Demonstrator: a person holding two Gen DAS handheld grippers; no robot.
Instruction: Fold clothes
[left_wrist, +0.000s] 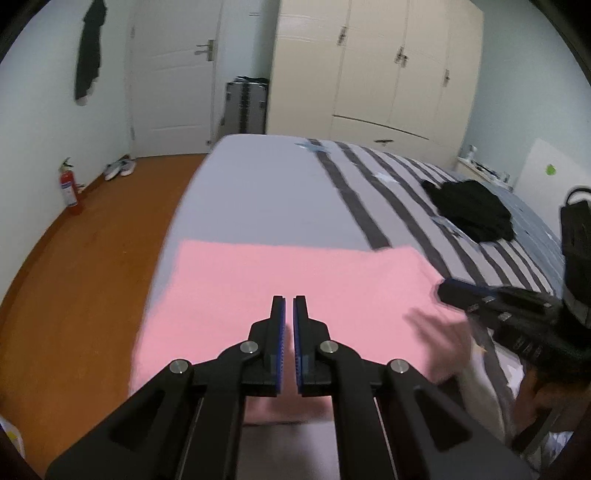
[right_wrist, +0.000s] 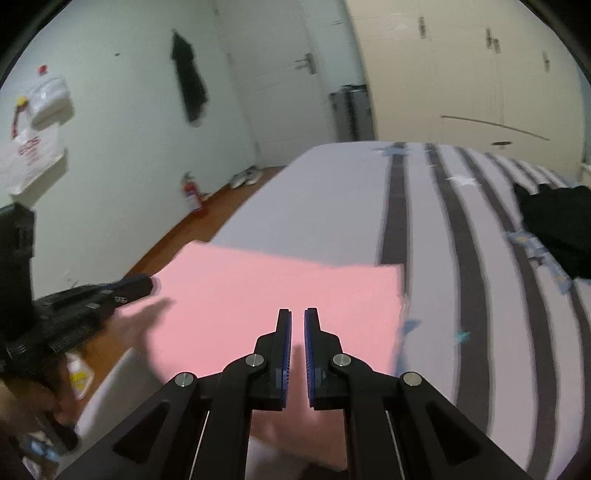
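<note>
- Pink cloth (left_wrist: 288, 280), a flat rectangle of soft fabric, lies spread on the near end of the bed (left_wrist: 258, 184), reaching to the bed's left edge by the wooden floor; I judge it is laid out smooth so it can be folded cleanly.
- My left gripper (left_wrist: 289, 306) hovers over the near middle of that pink cloth, its blue-padded jaws drawn nearly together with nothing between them; the cloth lies under and ahead of the tips, not in their grasp.
- My right gripper (right_wrist: 297, 319) hangs likewise over the cloth, nearer its right edge where the grey-and-dark striped sheet (right_wrist: 461, 240) begins; its jaws stand only a sliver apart and clench nothing.
- Both grippers point downward at a slant, side by side, so each can reach its own half of the cloth; whether the cloth is already folded once I cannot tell through the blur.
- Farther right, toward the far right edge of the bed, a crumpled black garment (left_wrist: 469, 210) waits well apart from the pink cloth, probably the next piece to fold.
</note>
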